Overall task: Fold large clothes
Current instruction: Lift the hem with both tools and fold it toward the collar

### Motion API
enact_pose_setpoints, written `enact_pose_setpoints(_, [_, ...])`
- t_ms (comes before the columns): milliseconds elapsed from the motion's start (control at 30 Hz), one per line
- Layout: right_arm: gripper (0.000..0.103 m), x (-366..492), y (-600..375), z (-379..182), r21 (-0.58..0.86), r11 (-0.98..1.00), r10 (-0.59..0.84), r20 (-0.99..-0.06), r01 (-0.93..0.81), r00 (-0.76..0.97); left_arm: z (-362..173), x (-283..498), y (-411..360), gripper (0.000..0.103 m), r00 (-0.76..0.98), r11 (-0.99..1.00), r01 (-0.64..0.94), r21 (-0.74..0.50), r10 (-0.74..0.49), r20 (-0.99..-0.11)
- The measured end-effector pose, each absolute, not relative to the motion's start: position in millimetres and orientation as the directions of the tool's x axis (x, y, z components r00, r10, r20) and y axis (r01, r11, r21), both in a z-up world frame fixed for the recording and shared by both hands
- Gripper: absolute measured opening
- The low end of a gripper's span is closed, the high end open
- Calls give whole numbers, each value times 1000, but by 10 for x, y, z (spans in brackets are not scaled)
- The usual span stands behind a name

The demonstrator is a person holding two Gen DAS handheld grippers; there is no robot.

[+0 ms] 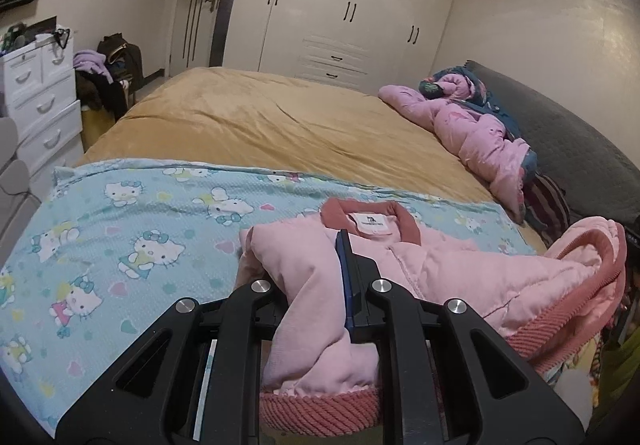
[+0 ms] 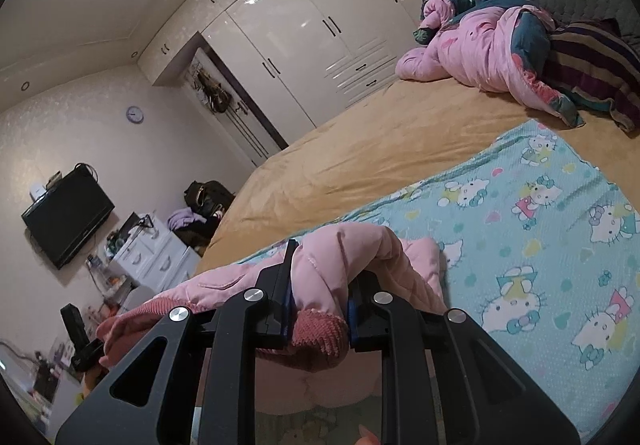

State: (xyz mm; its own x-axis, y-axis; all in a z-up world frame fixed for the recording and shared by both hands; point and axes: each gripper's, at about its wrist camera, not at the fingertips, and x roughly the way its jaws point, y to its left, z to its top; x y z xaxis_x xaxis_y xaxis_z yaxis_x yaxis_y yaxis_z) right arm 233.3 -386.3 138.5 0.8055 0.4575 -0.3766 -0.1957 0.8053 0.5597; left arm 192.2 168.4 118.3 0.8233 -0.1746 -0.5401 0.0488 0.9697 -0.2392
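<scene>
A pink padded jacket (image 1: 460, 277) with a darker pink ribbed collar (image 1: 408, 221) and cuffs lies partly lifted over the blue cat-print blanket (image 1: 140, 229). My left gripper (image 1: 320, 269) is shut on a fold of the jacket near the collar; one finger (image 1: 346, 277) shows and fabric hides the other. In the right wrist view the jacket (image 2: 344, 245) bunches up between the fingers (image 2: 285, 285) of my right gripper (image 2: 320, 289). That gripper is shut on the jacket, with a ribbed cuff (image 2: 320, 329) hanging just behind the pads.
The blanket (image 2: 540, 245) covers the near part of a tan-sheeted bed (image 1: 248, 117). A crumpled pink and teal quilt (image 1: 472, 125) lies by the grey headboard (image 1: 568, 141). White drawers (image 1: 40, 97) stand to the left and a white wardrobe (image 1: 344, 9) behind.
</scene>
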Motion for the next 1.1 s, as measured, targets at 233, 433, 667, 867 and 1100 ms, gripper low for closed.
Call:
enact_pose_setpoints(233, [18,2607,-3856,1346,549,817,438,-393,-175,808,1132,2235,1751,9,815,969,35,-244,-169,-555])
enact_pose_setpoints(433, [18,2911,-3833,1238,537,831,418,-431,-144,800,1012,2553,1787,9,798,970,17,-244,-160,-580])
enact_pose_setpoints(667, [18,3345,-3778,1022,511,852,395,-488,-113,778,796,2883,1805,9,767,974,5,-226,-148,-624])
enact_pose_setpoints(867, [19,3736,-3743,777,509,857,387,-533,-80,753,595,3160,1791,9,737,980,-5,-197,-130,-663])
enact_pose_setpoints(1100, [23,4085,-3725,474,526,849,401,-586,-46,704,293,3452,1814,11,692,977,-37,-210,-126,-711])
